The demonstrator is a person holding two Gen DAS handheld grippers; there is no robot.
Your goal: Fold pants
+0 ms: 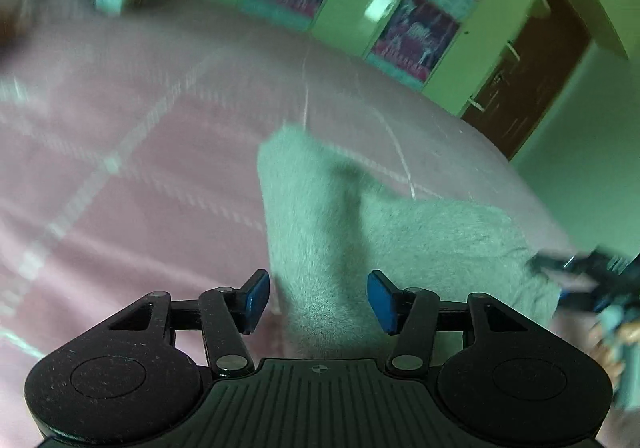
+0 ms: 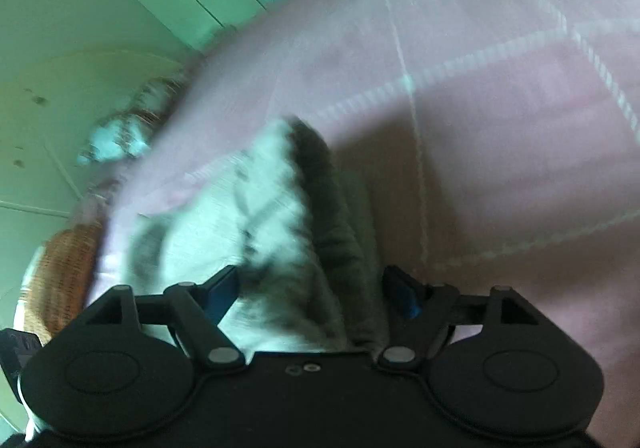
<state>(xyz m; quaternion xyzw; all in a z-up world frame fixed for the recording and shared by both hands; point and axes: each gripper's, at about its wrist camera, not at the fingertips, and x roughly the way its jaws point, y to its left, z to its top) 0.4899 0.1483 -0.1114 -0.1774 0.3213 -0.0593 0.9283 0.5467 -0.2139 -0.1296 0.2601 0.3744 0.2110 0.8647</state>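
The grey fleece pants lie on a pink checked bedspread. In the left wrist view my left gripper is open, its blue pads on either side of a raised strip of the pants without touching it. My right gripper shows blurred at the pants' right edge. In the right wrist view the right gripper is open, with bunched pants between its fingers. Both views are blurred by motion.
Green wardrobe doors with dark picture panels and a brown door stand behind the bed. A woven basket stands by the bed's edge in the right wrist view. The bedspread extends to the right.
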